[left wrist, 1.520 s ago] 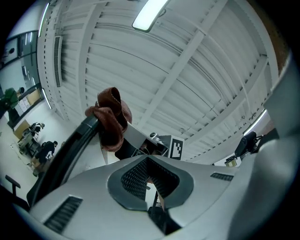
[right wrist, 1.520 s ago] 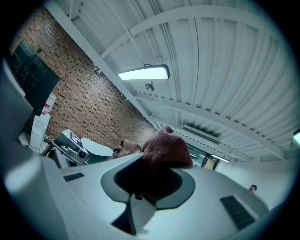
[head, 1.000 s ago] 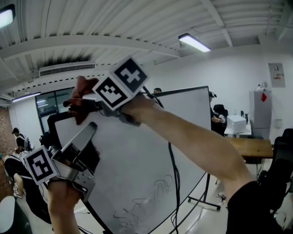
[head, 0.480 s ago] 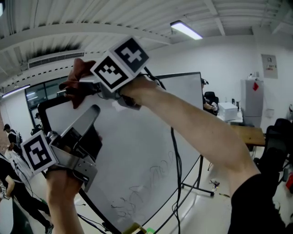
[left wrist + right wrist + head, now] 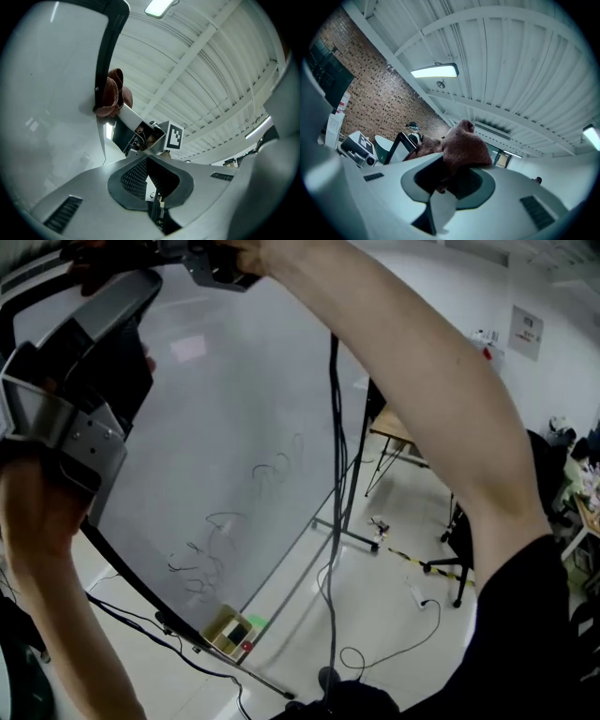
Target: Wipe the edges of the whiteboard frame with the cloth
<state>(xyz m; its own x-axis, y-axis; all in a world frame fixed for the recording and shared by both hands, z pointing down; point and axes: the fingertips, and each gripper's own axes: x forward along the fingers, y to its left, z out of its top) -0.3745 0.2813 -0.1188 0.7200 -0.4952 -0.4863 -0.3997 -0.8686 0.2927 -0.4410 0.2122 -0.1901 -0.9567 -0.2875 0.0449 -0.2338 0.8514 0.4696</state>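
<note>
The whiteboard [image 5: 234,409] stands tilted in its black frame [image 5: 131,573]. In the left gripper view the frame's [image 5: 105,47] rounded top corner shows, with the brown cloth [image 5: 112,93] pressed against it. My right gripper [image 5: 121,107] is shut on that cloth, its marker cube just behind. Its own view shows the cloth [image 5: 461,145] bunched between the jaws of the right gripper [image 5: 450,173]. In the head view the right gripper [image 5: 202,254] is mostly cut off at the top. My left gripper [image 5: 141,282] is held against the board's left side, shut [image 5: 148,164] with nothing in it.
Faint marker scribbles [image 5: 272,470] cross the board. A small yellow-green box [image 5: 230,632] sits at its lower edge. A black cable [image 5: 333,474] hangs from my right arm to the floor. The board's stand [image 5: 347,535], a table [image 5: 394,427] and a chair [image 5: 459,531] lie behind.
The head view has swung steeply down, so the floor shows and both grippers sit at the top left. The right gripper still holds the cloth at the board's top corner.
</note>
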